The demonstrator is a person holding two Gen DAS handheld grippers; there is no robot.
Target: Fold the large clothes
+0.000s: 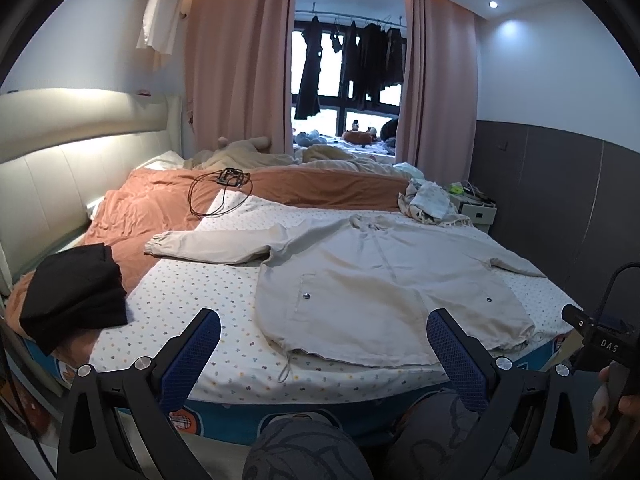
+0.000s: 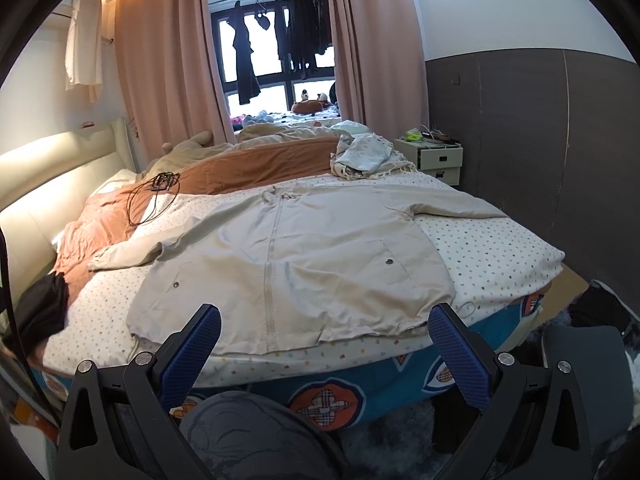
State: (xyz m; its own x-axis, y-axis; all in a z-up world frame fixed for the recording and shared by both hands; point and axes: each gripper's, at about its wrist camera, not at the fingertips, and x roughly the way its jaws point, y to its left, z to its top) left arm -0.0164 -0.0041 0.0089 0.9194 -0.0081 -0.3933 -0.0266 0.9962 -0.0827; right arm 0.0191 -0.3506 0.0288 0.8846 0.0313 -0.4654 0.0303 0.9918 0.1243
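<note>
**Ana:** Left wrist view first, please: what is seen from left to right?

**Ben:** At the far left a dark folded garment [image 1: 74, 292] is laid on the orange duvet [image 1: 132, 216]. Next, the beige jacket [image 1: 380, 280] is spread flat, front up, on the dotted sheet [image 1: 200, 300], its sleeves stretched out to both sides and its hem near the bed's foot. The left gripper [image 1: 323, 346] is held above the bed edge, jaws wide apart, nothing between them. At the far right a hand [image 1: 612, 408] is seen on the other tool.

**Ana:** And the right wrist view?

**Ben:** The same jacket is shown, zipped and unfolded. The right gripper [image 2: 325, 340] is poised just short of the hem, fingers spread, nothing held.

**Ana:** How far along is the folding judged to be?

**Ben:** One dark item appears done. On the jacket no fold has been made; sleeves and body are all left to fold.
</note>
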